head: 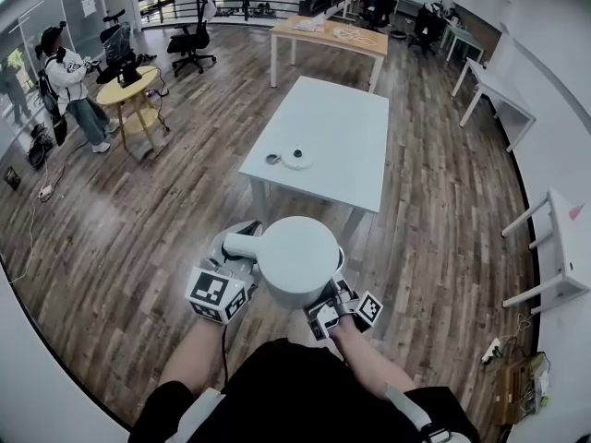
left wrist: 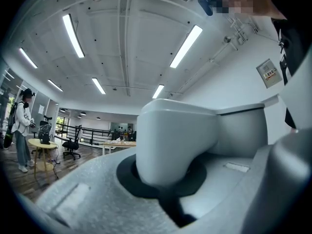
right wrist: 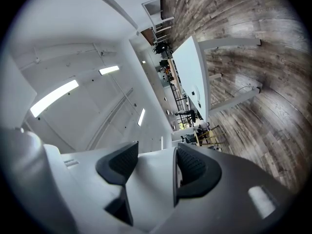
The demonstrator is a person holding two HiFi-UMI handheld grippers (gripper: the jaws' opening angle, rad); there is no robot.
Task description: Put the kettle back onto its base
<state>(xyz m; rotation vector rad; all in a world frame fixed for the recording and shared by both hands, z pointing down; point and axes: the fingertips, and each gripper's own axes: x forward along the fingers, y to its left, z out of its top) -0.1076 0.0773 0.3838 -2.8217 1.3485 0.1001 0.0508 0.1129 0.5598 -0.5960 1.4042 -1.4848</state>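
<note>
A white kettle (head: 295, 257) hangs over the wood floor, close in front of me, carried between both grippers. My left gripper (head: 238, 252) is shut on its handle (left wrist: 175, 140), which fills the space between the jaws in the left gripper view. On the kettle's right underside, my right gripper (head: 334, 292) has its dark pads (right wrist: 195, 172) closed on a white part of the kettle (right wrist: 146, 189). The round kettle base (head: 296, 160) lies on the pale table (head: 342, 127) ahead, well apart from the kettle.
A small round object (head: 273, 159) lies just left of the base. A person (head: 69, 86) stands far left by a round yellow table (head: 129, 95). A wooden table (head: 328, 35) stands behind, with white tables (head: 503, 86) and a white bench (head: 563, 247) to the right.
</note>
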